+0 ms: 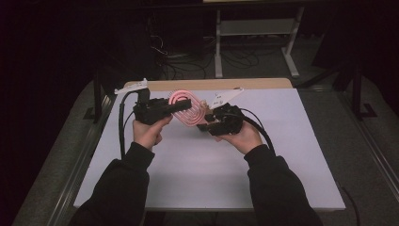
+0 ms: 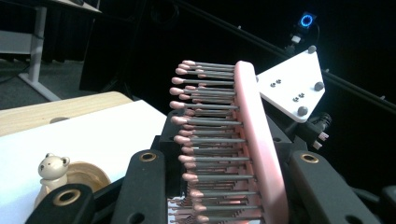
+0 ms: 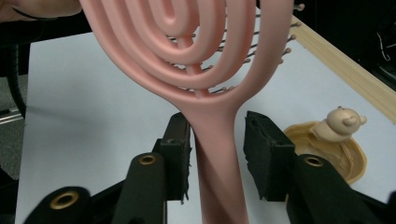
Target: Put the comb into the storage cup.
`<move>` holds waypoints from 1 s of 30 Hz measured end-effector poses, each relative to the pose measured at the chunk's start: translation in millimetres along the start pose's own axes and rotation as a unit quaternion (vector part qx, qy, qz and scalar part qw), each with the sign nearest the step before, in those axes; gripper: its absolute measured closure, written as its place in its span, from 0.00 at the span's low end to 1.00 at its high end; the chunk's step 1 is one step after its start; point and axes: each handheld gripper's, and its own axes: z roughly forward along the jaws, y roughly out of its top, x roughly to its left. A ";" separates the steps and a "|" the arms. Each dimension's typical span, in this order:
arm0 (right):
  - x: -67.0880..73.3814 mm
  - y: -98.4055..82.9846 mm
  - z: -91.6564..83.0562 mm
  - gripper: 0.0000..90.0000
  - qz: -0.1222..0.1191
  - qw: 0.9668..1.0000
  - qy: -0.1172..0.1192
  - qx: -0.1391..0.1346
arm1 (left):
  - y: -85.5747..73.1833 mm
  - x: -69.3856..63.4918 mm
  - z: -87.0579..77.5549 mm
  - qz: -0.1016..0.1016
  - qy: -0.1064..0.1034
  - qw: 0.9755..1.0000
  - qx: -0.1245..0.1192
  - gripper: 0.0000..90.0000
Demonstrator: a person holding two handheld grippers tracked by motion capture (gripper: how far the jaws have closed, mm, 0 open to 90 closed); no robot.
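White counter (image 1: 197, 169) under dark surroundings; above it I hold a pink spiral hairbrush (image 1: 187, 109) in the air between both hands. My left tool (image 2: 219, 186) is clenched on the head, bristles showing. My right tool (image 3: 217, 154) is released, pads flanking the handle without pressing. Light, stiff plastic, I judge; the slim handle is the best grip. A bear figurine (image 3: 343, 122) sits on a tan dish nearby.
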 end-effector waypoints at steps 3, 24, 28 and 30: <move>-1.2 -2.4 -1.4 0.60 0.007 1.000 -0.003 0.002 | 2.7 -1.0 3.8 0.004 -0.003 1.000 0.008 0.70; -25.3 -33.7 -18.1 0.14 0.098 0.995 -0.021 0.007 | 19.7 -8.1 19.1 0.064 0.034 0.996 0.060 0.70; -29.3 -40.9 -24.2 0.06 0.113 0.993 -0.028 0.002 | 26.0 -8.9 19.0 0.078 0.043 0.994 0.061 0.70; -31.4 -44.8 -27.2 0.03 0.121 0.992 -0.030 0.001 | 29.2 -8.9 19.0 0.083 0.042 0.994 0.061 0.70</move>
